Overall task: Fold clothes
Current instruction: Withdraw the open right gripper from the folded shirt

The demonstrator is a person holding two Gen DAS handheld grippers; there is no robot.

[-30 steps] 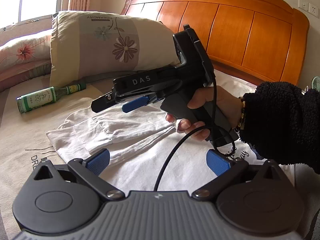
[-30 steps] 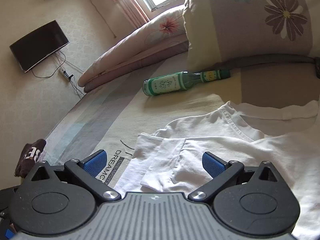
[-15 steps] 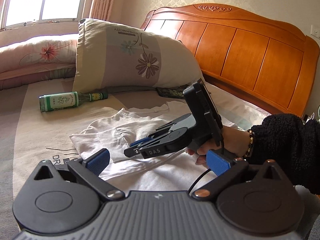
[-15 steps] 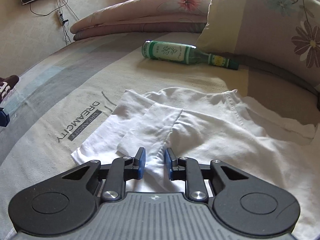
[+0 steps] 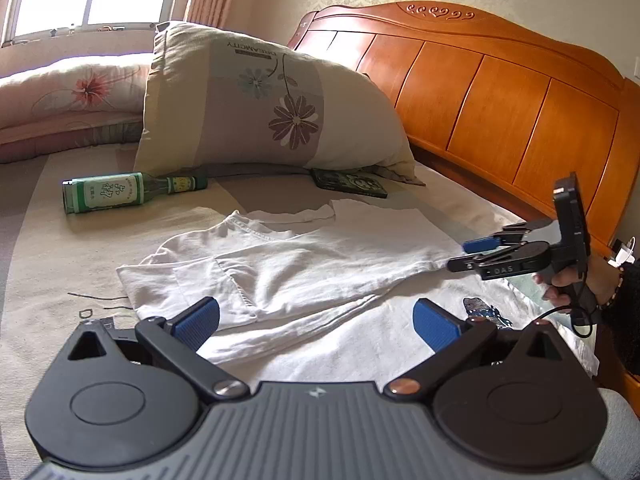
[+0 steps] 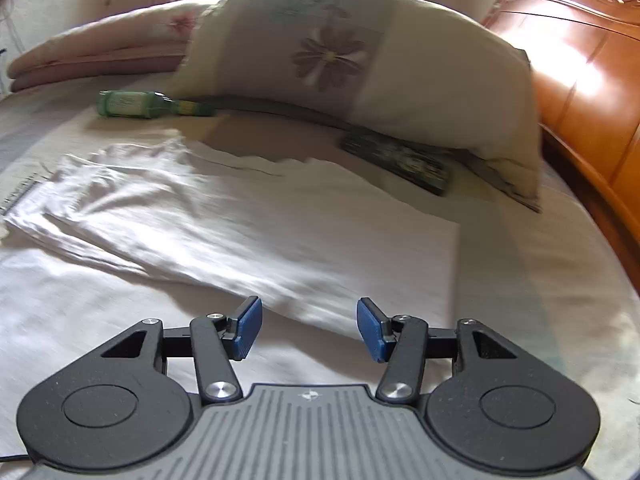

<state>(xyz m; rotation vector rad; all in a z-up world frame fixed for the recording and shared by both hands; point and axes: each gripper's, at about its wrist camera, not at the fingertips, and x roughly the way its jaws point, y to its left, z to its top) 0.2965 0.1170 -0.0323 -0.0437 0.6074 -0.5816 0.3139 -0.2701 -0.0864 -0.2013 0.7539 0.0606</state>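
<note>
- Left wrist view: the left gripper (image 5: 316, 322) hangs with its jaws spread wide and released, nothing between the blue pads (image 5: 198, 320), above the near edge of the white T-shirt (image 5: 304, 264).
- Same view: the T-shirt lies on the bed sheet (image 5: 48, 256), 1 side folded over the body, with a dark printed graphic (image 5: 486, 312) partly visible near the right pad.
- Only this view shows the right gripper (image 5: 476, 254) from the side, held by a hand (image 5: 568, 284) in a dark fleece sleeve (image 5: 624, 312), at the T-shirt's right edge; "DAS" is readable on its body.
- Only this view shows the word "DREAMCITY", upside down, on the flowered pillow (image 5: 272, 108).
- Right wrist view: blurred. The right gripper's jaws are opening, part-way apart, with no cloth between the pads; folded T-shirt fabric lies just beyond them.
- Both views show the green bottle (image 5: 120, 194) lying on its side, its label unreadable, and a dark patterned flat object (image 5: 350, 182) beside the pillow, before the wooden headboard (image 5: 500, 92).
</note>
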